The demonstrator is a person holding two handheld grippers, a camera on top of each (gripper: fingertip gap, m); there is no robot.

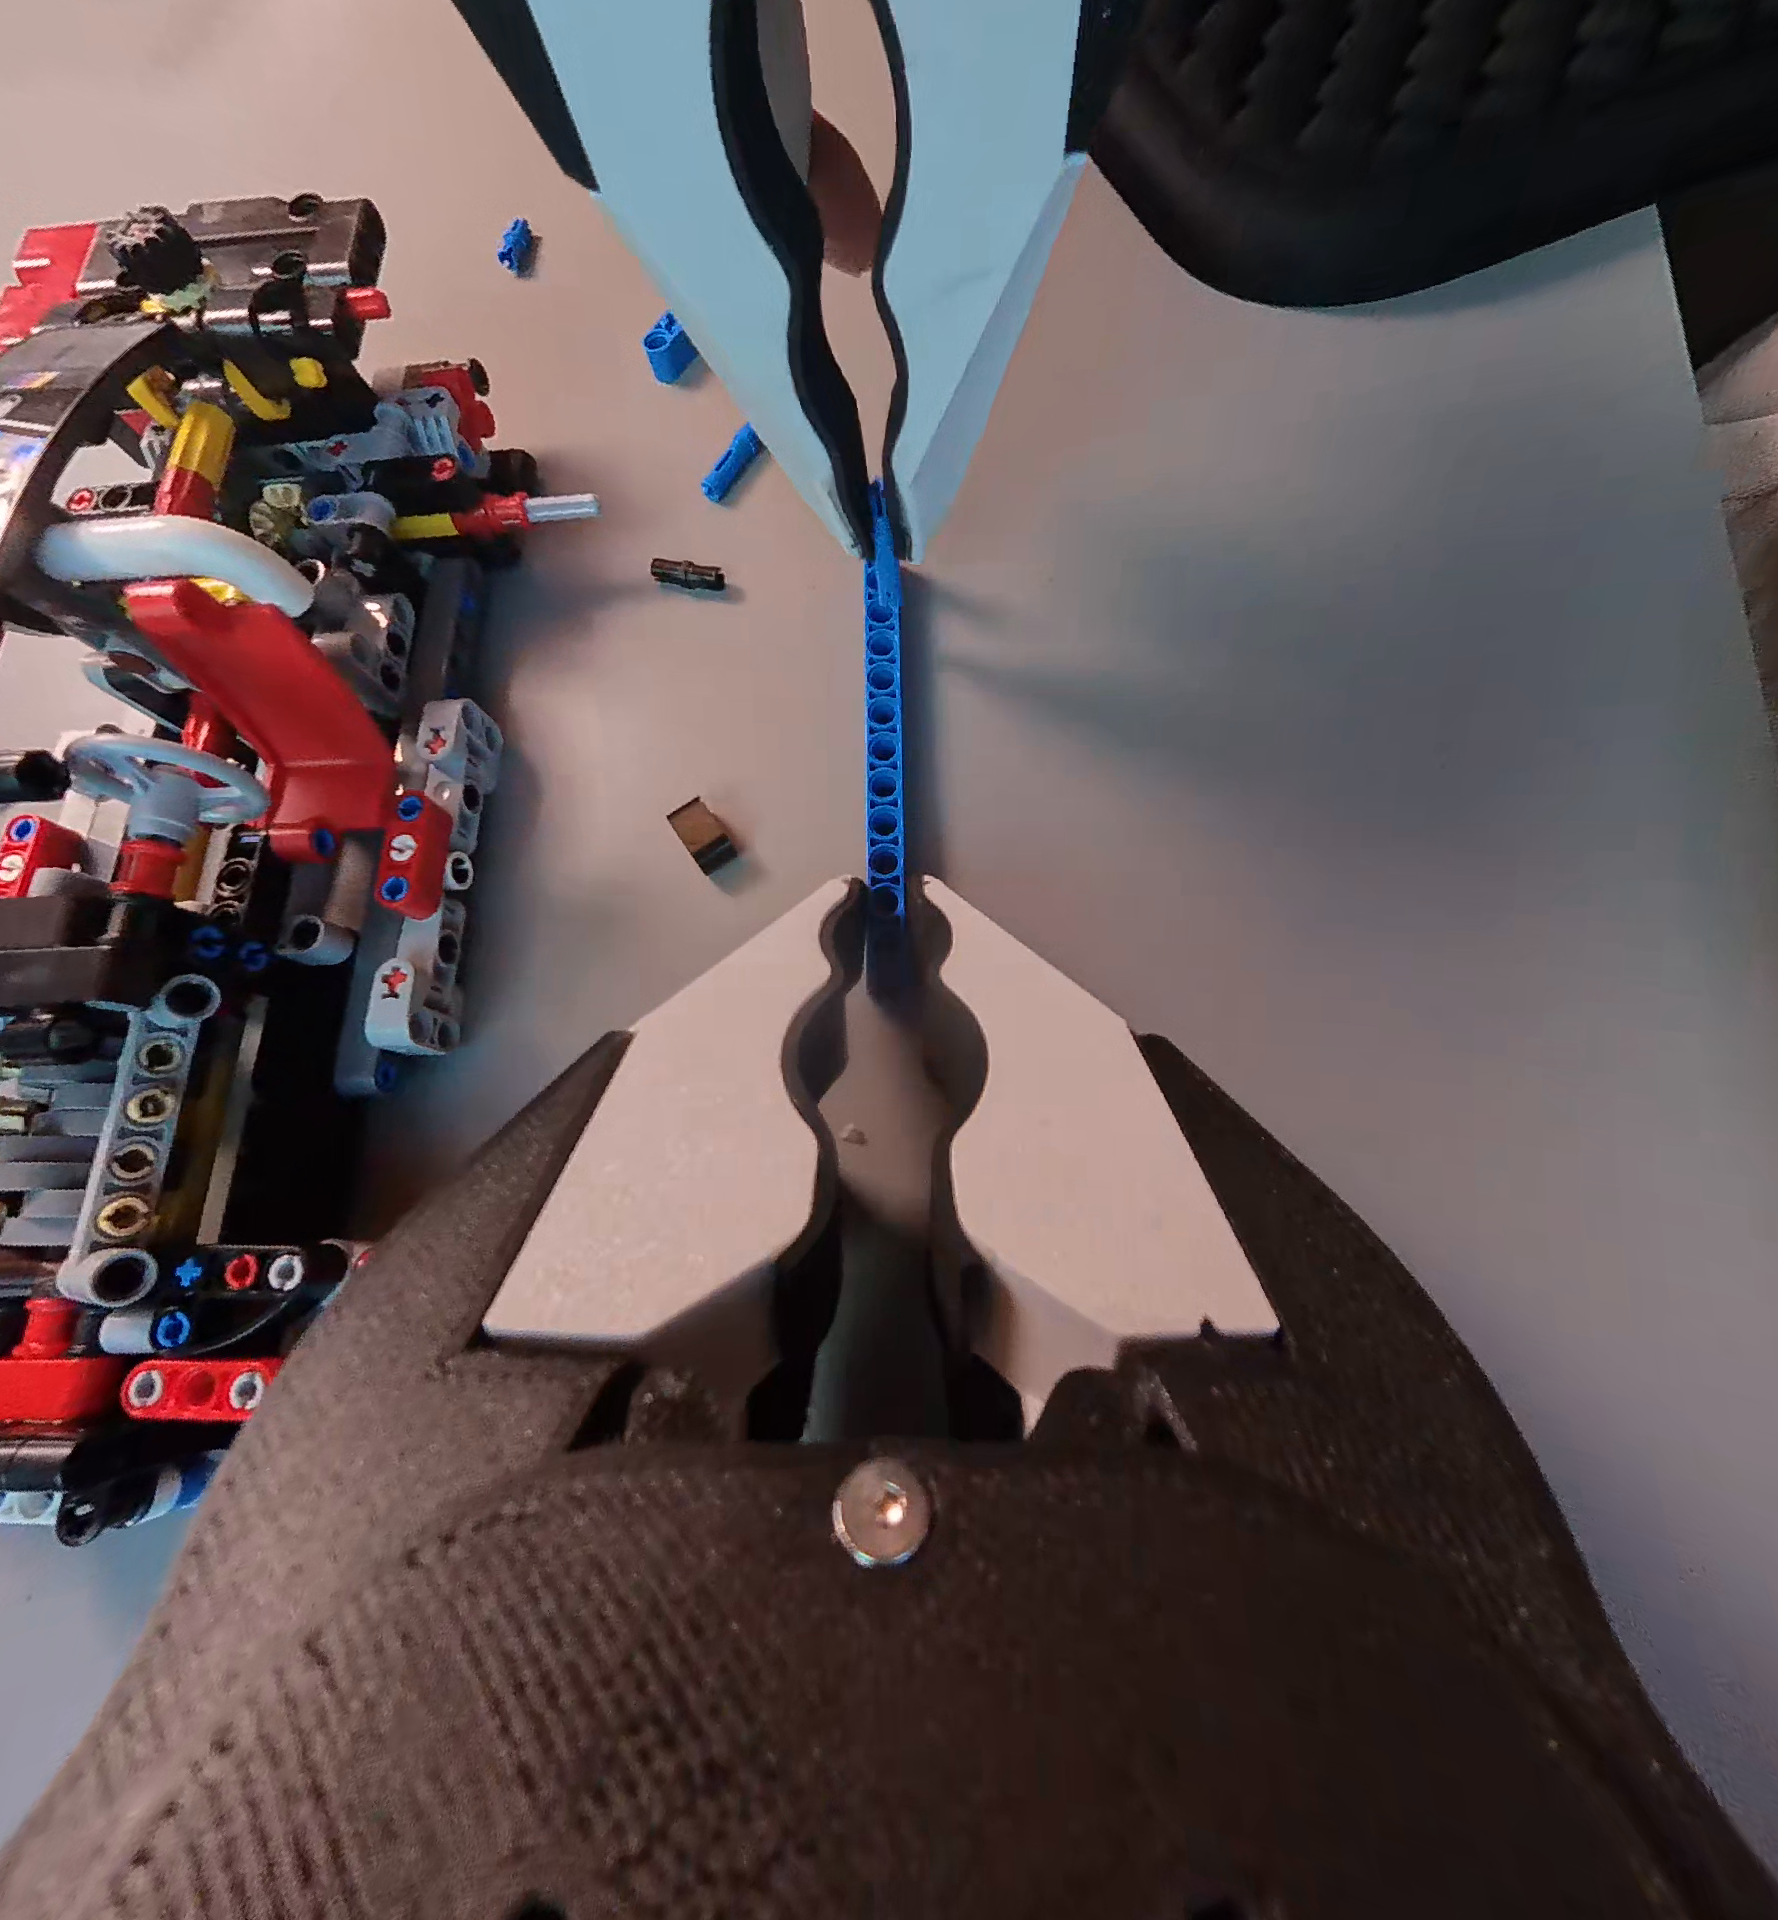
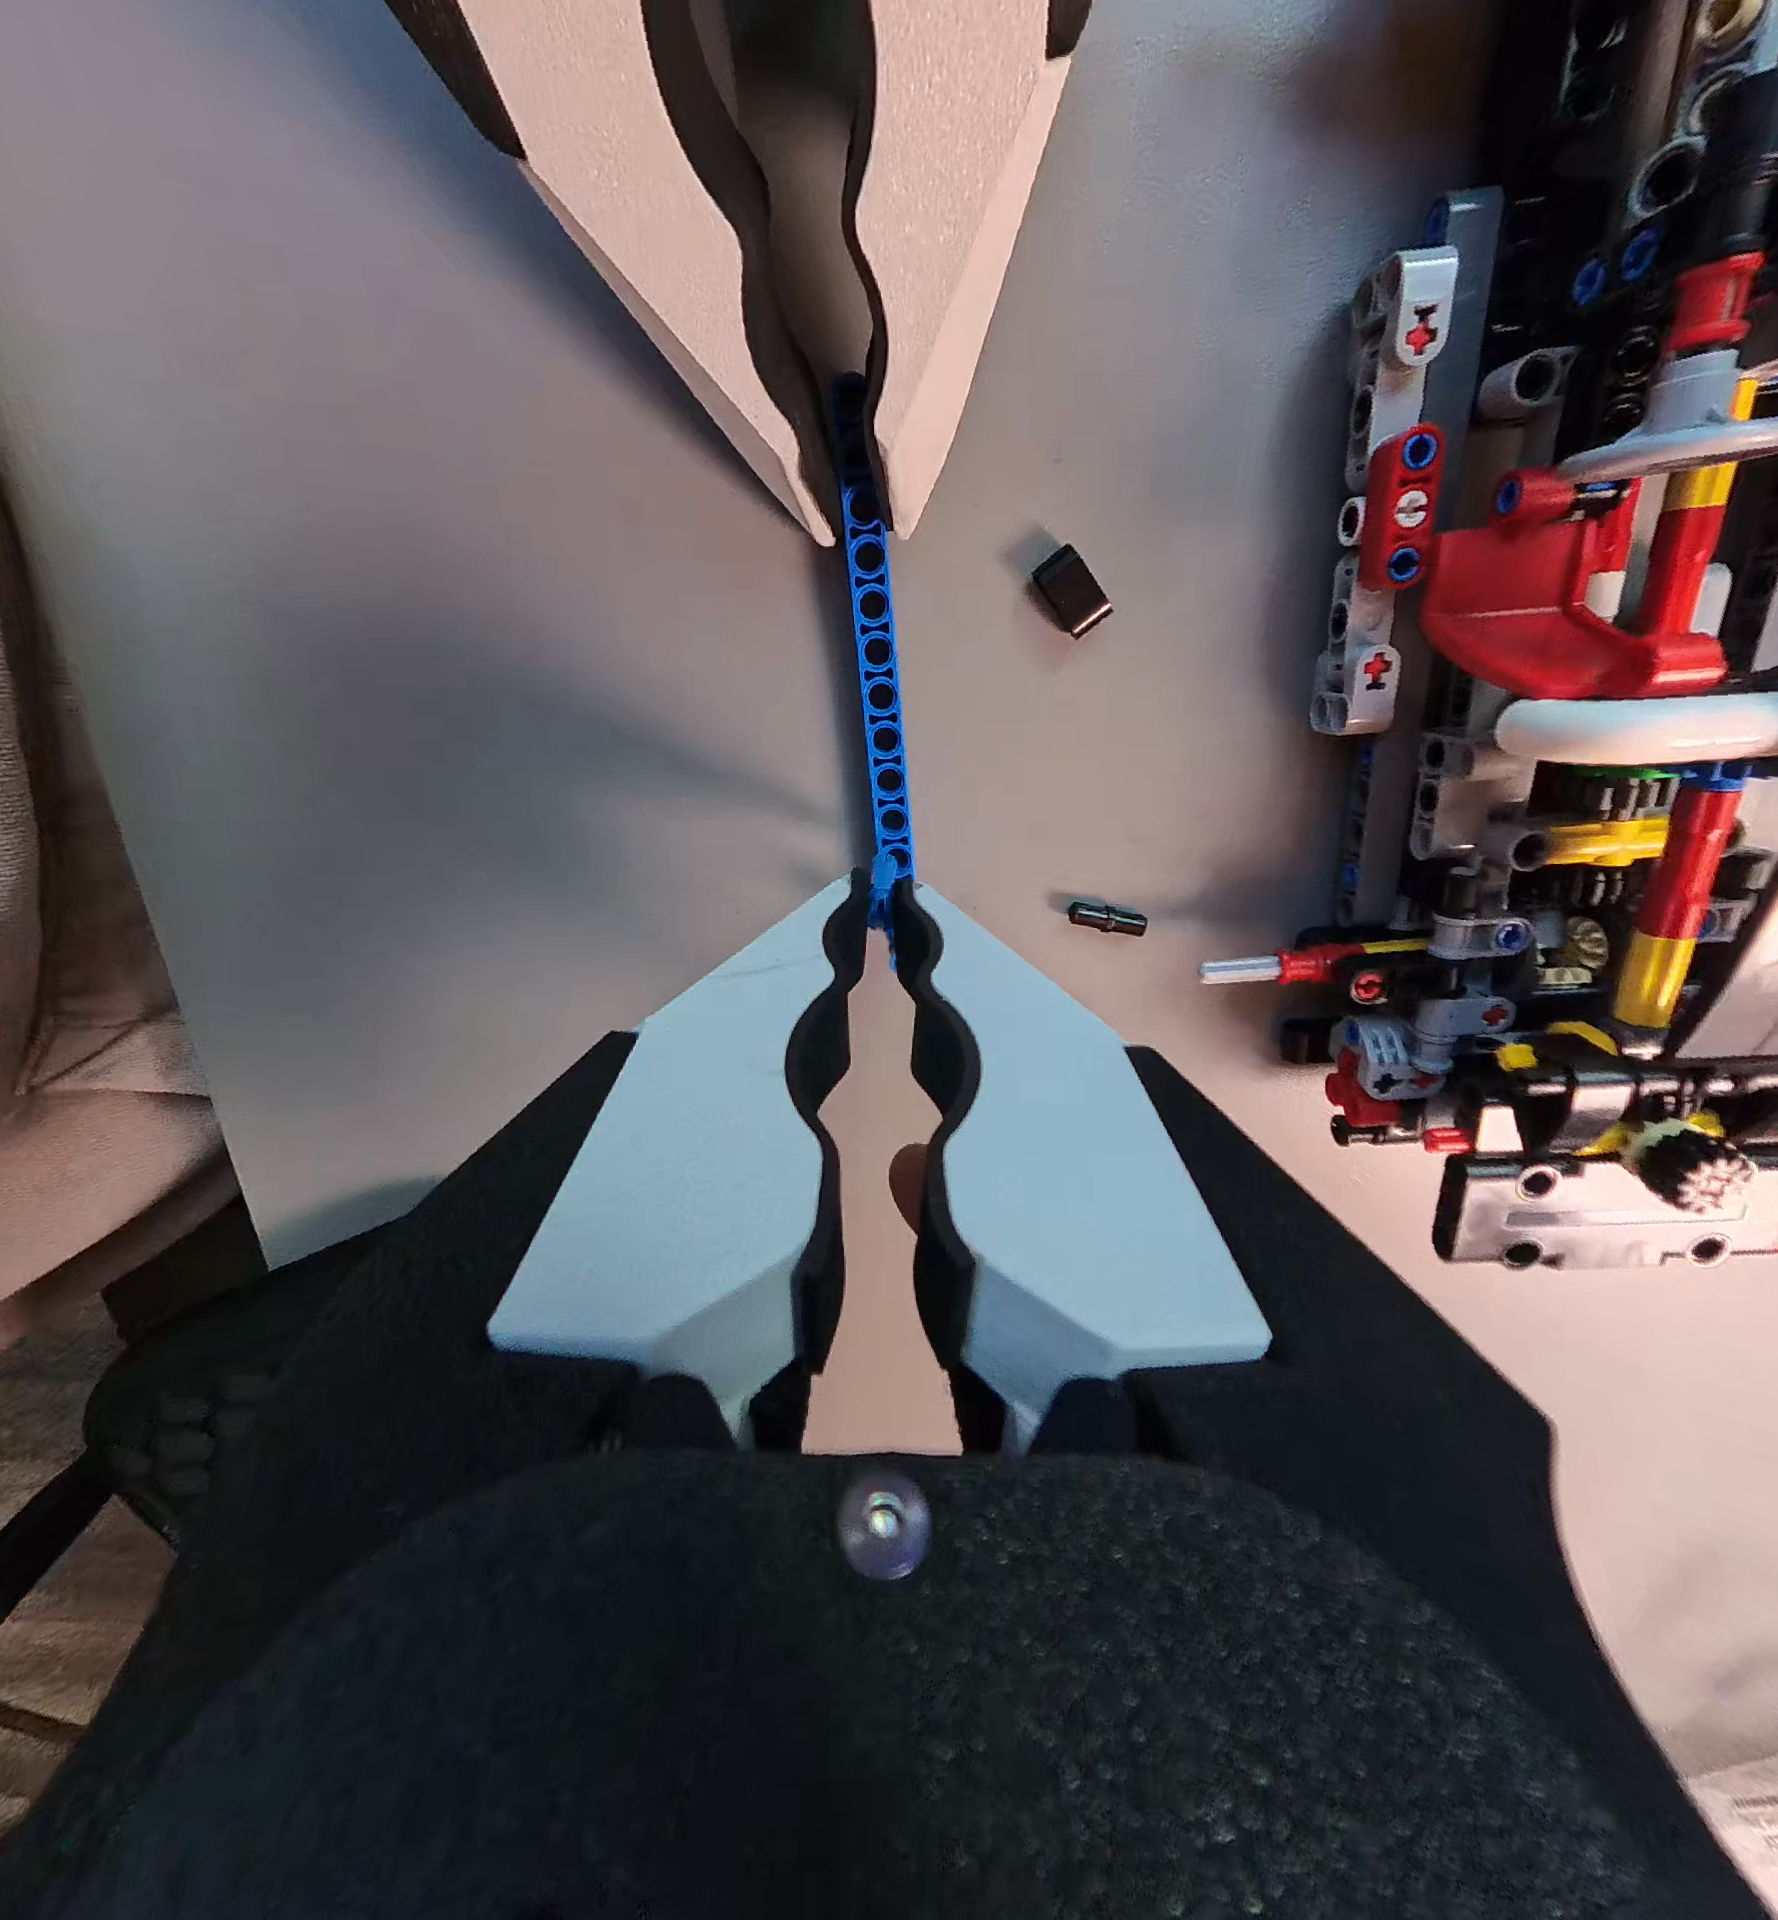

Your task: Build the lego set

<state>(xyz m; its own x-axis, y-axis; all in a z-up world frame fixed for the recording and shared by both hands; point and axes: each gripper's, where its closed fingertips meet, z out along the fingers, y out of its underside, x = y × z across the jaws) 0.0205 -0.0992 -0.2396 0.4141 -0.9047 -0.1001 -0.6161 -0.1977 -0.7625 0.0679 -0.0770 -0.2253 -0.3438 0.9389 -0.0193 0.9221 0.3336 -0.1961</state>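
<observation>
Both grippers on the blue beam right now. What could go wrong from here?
1. The left gripper and right gripper pinch only the tips of the blue beam, so it may twist or slip out.
2. The right gripper seems to pinch a blue pin at the beam's end; misaligned pushing could pop it loose.
3. A dropped beam could scatter the loose black pin lying near the model.

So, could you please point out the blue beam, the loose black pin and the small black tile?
blue beam (image 1: 883,727): left wrist view, mid-length
black pin (image 1: 687,572): left wrist view, middle
black tile (image 2: 1070,592): right wrist view, top face

Glossy blue plastic beam (image 1: 883,727), smooth matt grey table (image 1: 1280,727), rough black textured tool (image 1: 883,894) body.
</observation>
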